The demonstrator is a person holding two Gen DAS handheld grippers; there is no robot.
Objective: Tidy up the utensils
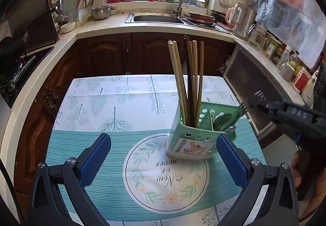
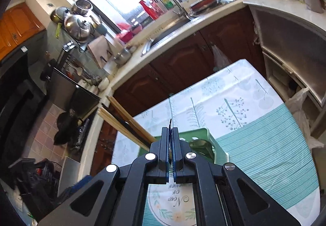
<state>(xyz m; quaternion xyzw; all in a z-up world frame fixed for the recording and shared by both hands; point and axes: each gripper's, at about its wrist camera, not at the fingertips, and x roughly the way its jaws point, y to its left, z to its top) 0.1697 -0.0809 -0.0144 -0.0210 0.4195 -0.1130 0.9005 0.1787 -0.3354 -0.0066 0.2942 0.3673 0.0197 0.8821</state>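
Observation:
A green utensil holder [image 1: 191, 140] stands on the patterned tablecloth [image 1: 114, 103]. Several chopsticks [image 1: 188, 79] stand upright in its left compartment; spoons [image 1: 222, 121] lie in its right compartment. My left gripper [image 1: 163, 156] is open and empty, low over the cloth just in front of the holder. My right gripper [image 1: 250, 103] comes in from the right above the holder, shut on a metal fork [image 1: 243, 108]. In the right wrist view the right gripper [image 2: 170, 130] is closed on the thin fork edge [image 2: 170, 124], above the holder [image 2: 205, 138] and chopsticks [image 2: 126, 124].
A kitchen counter with sink [image 1: 159, 19], faucet, kettle [image 1: 244, 20] and jars runs behind and to the right. A stove [image 1: 18, 67] stands on the left. A steel cabinet [image 1: 250, 83] is close to the table's right side.

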